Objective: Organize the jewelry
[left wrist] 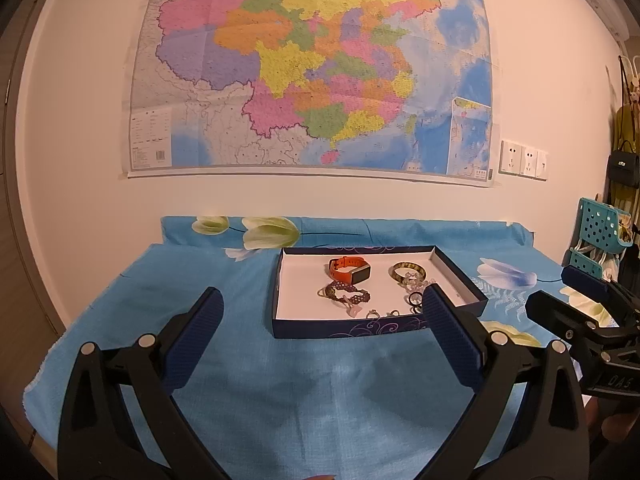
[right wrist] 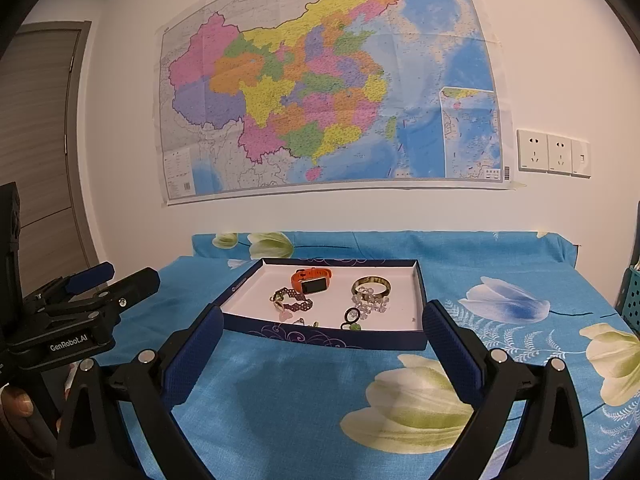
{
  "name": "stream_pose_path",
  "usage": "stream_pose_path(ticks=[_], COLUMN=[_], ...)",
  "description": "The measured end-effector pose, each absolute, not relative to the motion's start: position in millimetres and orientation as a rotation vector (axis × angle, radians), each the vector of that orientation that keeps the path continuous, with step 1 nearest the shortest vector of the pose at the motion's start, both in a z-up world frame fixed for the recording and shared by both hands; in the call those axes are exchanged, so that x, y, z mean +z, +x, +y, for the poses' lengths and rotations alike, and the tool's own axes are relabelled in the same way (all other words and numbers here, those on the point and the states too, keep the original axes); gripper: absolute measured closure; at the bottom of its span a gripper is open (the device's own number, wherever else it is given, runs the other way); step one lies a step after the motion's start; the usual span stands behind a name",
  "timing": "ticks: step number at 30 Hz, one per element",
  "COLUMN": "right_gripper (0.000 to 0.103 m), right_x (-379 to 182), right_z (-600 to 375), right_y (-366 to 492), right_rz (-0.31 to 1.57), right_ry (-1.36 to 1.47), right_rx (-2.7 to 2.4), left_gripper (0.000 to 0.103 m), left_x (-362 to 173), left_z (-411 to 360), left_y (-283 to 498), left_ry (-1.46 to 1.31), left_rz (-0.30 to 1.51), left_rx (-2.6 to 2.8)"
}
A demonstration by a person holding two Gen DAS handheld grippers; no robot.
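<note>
Both grippers held wide and empty above the blue floral cloth (right wrist: 304, 392); all jewelry sits in the tray.

Left gripper (left wrist: 322, 312) and right gripper (right wrist: 322, 330) are seen side by side, short of the near wall of the dark blue tray (left wrist: 344, 326), fingers spread, nothing gripped. Inside the white-lined tray: orange smartwatch (right wrist: 312, 282) at the back centre, green bangle (right wrist: 370, 285) to its right, clear crystal bracelet (right wrist: 370, 302) touching the bangle's front edge, purple woven bracelet (right wrist: 291, 300) left of centre. Small rings (left wrist: 382, 313) and a black ring (right wrist: 352, 316) lie along the near wall; exact count cannot be told. A China wall map (left wrist: 312, 76) and wall sockets (right wrist: 552, 154) are seen behind.
</note>
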State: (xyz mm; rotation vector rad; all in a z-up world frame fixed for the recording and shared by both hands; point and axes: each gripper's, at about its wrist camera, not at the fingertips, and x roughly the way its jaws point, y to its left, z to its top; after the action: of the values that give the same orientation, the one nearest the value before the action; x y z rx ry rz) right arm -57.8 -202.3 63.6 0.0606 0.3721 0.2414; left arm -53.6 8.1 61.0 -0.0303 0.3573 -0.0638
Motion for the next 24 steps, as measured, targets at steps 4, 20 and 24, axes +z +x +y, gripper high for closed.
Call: stream_pose_path(ticks=[4,20,24], right_gripper=[0.007,0.007,0.007], right_x=[63.4,59.0,58.2], right_z=[-202.4,-201.8,-202.6], right_y=[-57.0,-55.2,-55.3], right_rz=[0.373,0.383,0.385], right_ry=[0.062,0.068,0.07], right_rx=[0.243,0.238,0.237], left_gripper=[0.005,0.005,0.005], left_x=[60.6,57.4,54.9], left_z=[8.9,9.6,9.7], left_y=[-52.6,-50.4,-48.2], left_ry=[-0.029,-0.028,-0.025], left_rz=[0.359,0.37,0.377], left_rx=[-0.063,-0.064,-0.061])
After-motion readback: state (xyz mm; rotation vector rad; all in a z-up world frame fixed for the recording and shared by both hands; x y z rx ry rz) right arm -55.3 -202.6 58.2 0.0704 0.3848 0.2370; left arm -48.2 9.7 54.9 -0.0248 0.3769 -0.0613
